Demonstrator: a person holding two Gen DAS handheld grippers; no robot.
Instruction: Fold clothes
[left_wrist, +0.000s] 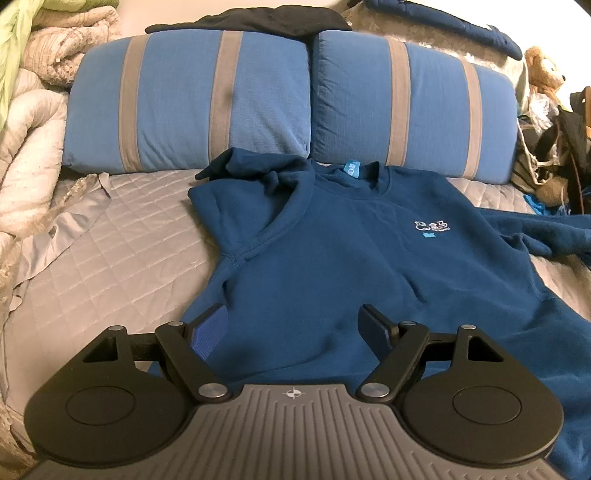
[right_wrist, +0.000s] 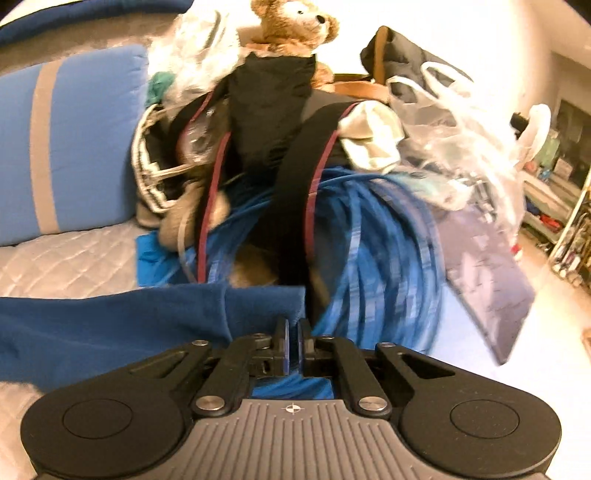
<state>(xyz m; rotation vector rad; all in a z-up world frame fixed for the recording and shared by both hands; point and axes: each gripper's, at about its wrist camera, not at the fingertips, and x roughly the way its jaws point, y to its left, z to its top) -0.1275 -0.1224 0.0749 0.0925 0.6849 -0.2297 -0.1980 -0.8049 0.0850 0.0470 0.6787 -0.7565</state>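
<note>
Warm indoor light, fisheye-bent edges, right view blurred, perhaps overexposed

Bed (left_wrist: 110, 240) w/ grey quilted cover. Blue sweatshirt (left_wrist: 351, 266) spread flat across the middle, front up, one sleeve folded in near the collar. Two blue pillows (left_wrist: 192, 99) w/ grey stripes along the far edge, side by side. Rumpled pale blankets (left_wrist: 33, 122) heaped at left. Clutter pile w/ teddy bear (right_wrist: 291, 22) & blue cable coil (right_wrist: 369, 240) at right end.
</note>
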